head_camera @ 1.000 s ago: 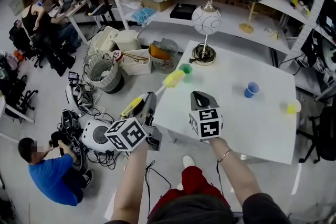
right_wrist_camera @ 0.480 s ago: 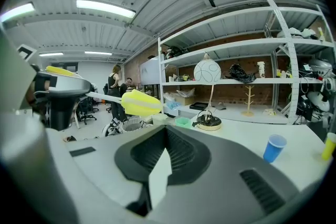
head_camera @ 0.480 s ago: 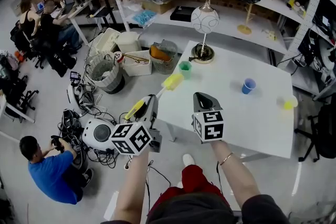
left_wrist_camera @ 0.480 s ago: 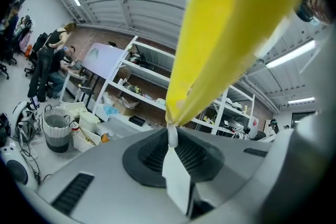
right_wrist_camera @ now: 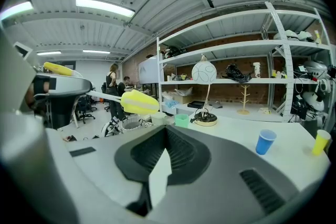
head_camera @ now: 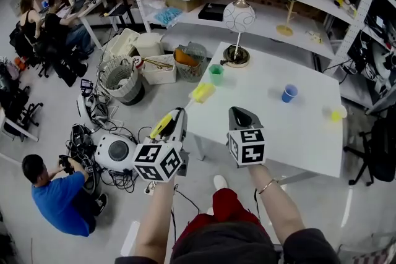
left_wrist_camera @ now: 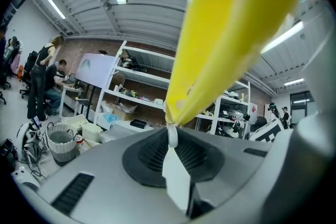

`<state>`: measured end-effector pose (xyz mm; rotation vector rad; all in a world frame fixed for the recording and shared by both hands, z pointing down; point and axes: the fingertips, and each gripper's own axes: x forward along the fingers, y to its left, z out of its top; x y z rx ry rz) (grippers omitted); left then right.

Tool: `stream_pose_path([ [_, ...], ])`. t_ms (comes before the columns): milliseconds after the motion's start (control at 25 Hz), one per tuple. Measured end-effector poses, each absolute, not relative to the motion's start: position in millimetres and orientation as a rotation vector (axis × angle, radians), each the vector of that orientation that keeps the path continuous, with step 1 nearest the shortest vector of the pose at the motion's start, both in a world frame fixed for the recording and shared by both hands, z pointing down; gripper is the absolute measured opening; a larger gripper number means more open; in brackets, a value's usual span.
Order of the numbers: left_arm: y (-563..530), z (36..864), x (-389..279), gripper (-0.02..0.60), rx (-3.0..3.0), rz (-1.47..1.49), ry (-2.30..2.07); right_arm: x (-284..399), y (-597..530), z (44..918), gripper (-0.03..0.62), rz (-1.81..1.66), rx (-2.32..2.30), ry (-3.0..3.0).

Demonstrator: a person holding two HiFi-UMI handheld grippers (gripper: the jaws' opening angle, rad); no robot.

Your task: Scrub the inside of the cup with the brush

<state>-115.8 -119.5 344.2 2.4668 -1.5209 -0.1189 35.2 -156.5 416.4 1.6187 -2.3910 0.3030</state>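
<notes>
- Cups stand untouched on the surface [head_camera: 281, 133]: green cup [head_camera: 216, 73] just beyond the brush [head_camera: 203, 93] head, blue cup [head_camera: 289, 93] well to its right.
- Approach step: left tool [head_camera: 176, 119] clamps the brush handle; right tool [head_camera: 239, 113] is closed and empty.
- Next, probably: right tool opens and steadies a cup.
- Since earlier: left tool has rolled and both have drifted slightly.

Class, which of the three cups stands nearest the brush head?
The green cup, just beyond the yellow brush head; the blue cup and yellow cup are farther right.
</notes>
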Motion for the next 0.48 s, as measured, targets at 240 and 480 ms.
stream_pose_path([
  [240, -101, 343, -111, 0.044, 2.520, -0.068, -1.525, 35, -135, 416, 0.018, 0.298, 1.625, -2.378],
  [480, -82, 341, -104, 0.044, 2.558, -0.042, -1.525, 39, -116, 410, 0.018, 0.276, 1.638, -2.367],
])
